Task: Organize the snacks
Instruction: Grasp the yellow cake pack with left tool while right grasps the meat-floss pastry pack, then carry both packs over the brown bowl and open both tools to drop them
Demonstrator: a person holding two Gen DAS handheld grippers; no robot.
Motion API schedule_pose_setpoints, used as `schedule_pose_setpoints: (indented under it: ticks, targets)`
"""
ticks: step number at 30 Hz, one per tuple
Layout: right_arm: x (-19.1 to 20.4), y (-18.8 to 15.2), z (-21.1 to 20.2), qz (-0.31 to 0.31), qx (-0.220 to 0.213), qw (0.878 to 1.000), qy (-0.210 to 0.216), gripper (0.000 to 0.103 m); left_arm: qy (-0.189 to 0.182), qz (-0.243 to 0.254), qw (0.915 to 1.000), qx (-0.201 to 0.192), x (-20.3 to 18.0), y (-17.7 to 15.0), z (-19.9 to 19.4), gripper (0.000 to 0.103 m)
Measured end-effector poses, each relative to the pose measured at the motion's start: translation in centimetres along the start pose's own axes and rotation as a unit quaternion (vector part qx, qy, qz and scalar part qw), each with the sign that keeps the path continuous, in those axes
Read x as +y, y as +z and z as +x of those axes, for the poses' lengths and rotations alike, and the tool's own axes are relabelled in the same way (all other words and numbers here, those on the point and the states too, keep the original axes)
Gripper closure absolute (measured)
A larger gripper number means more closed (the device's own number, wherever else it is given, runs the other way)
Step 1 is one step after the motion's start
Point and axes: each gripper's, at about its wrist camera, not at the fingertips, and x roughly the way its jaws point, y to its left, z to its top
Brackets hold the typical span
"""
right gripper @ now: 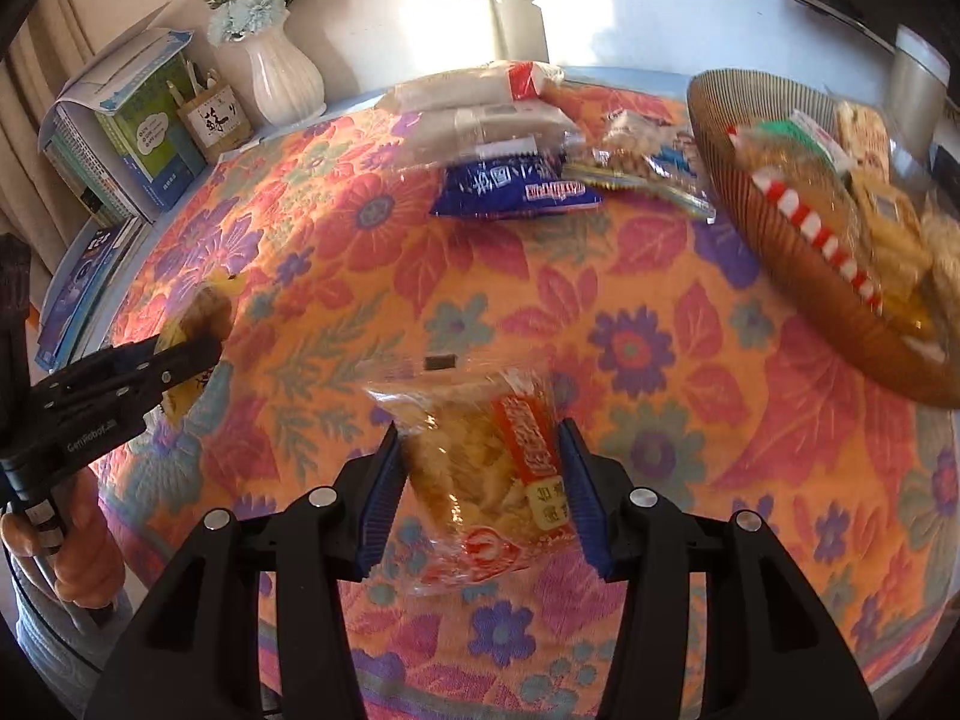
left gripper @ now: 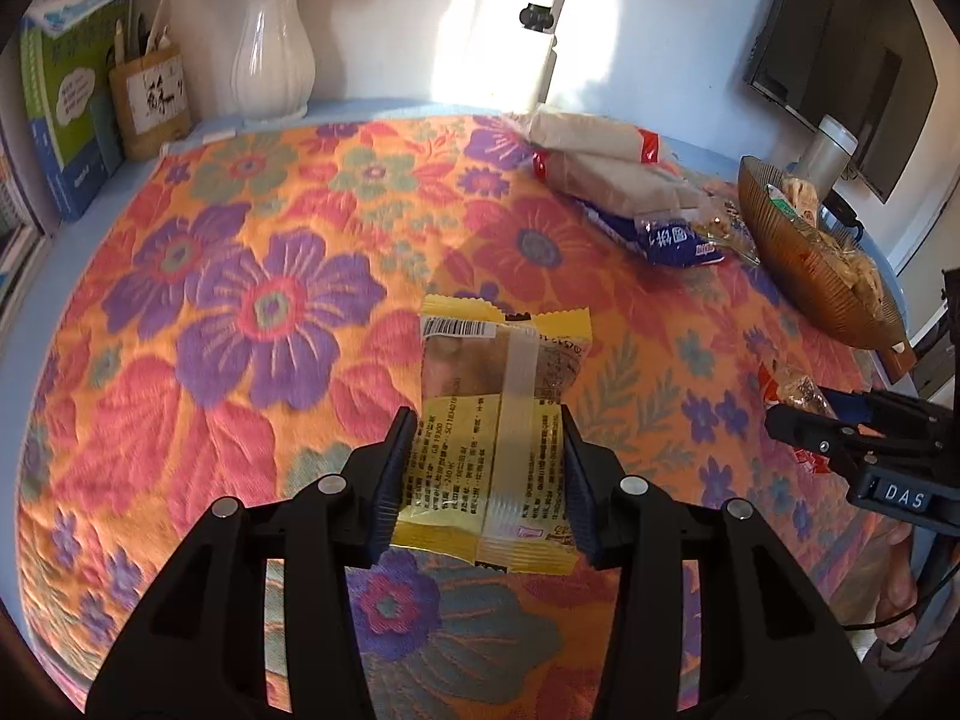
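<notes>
Left wrist: yellow snack packet (left gripper: 498, 420) between tongs (left gripper: 489, 474) (gripped).

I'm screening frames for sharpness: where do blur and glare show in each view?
Left wrist view: mostly sharp, the barcode on the yellow snack packet is legible; sunlight blows out the wall. Right wrist view: motion blur smears the basket and blue packet; the same wall glare.

Each wrist camera looks forward along its fingers, close over the floral-clothed worktop (left gripper: 240, 276). Both views share the white ribbed vase (left gripper: 273, 60) and the brown ribbed basket (right gripper: 780, 252).
</notes>
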Motion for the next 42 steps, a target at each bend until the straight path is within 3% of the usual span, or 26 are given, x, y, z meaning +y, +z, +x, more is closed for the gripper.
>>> schedule_pose_setpoints:
  ticks: [6, 14, 17, 19, 21, 26, 30, 35, 37, 42]
  targets:
    - [-0.8, -1.6, -1.7, 0.006, -0.020, 1.000, 0.000, 0.030, 0.005, -0.015, 0.9998, 0.009, 0.5, -0.6, 1.3, 0.057]
    - [-0.7, -2.3, 0.1, 0.003, 0.003, 1.000, 0.026, 0.025, 0.014, -0.004, 0.9999, -0.001, 0.0, -0.9, 1.6, 0.056]
    - [-0.3, -2.0, 0.7, 0.003, -0.008, 1.000, 0.019, 0.025, 0.010, -0.007, 0.9999, -0.001, 0.2, -0.9, 1.6, 0.056]
    - [-0.1, -1.8, 0.8, 0.006, -0.012, 1.000, 0.012, 0.029, 0.013, -0.005, 0.9999, -0.002, 0.1, -1.0, 1.6, 0.056]
    - [0.2, -1.8, 0.8, -0.005, -0.014, 1.000, -0.001, 0.045, 0.020, 0.002, 0.9998, -0.004, -0.1, -1.0, 1.6, 0.056]
    - [1.1, -2.4, 0.6, -0.028, -0.017, 0.999, -0.011, 0.053, 0.029, 0.009, 0.9995, -0.006, -0.4, -1.1, 1.6, 0.056]
    - [1.6, -2.8, -0.2, -0.028, -0.012, 0.999, 0.027, 0.055, 0.036, 0.022, 0.9991, -0.010, -0.9, -1.1, 1.2, 0.057]
    - [0.9, -1.7, -3.9, -0.017, -0.049, 0.998, 0.047, 0.055, -0.010, 0.055, 0.9979, -0.032, -3.8, 0.1, -1.5, 0.057]
    - [-0.1, -0.9, -5.7, -0.011, -0.071, 0.996, 0.044, 0.055, -0.024, 0.073, 0.9959, -0.048, -5.5, 1.4, -2.8, 0.076]
    - [-5.0, 1.3, -9.6, 0.024, -0.116, 0.993, 0.028, 0.055, -0.065, 0.101, 0.9901, -0.072, -9.5, 5.8, -4.6, 0.078]
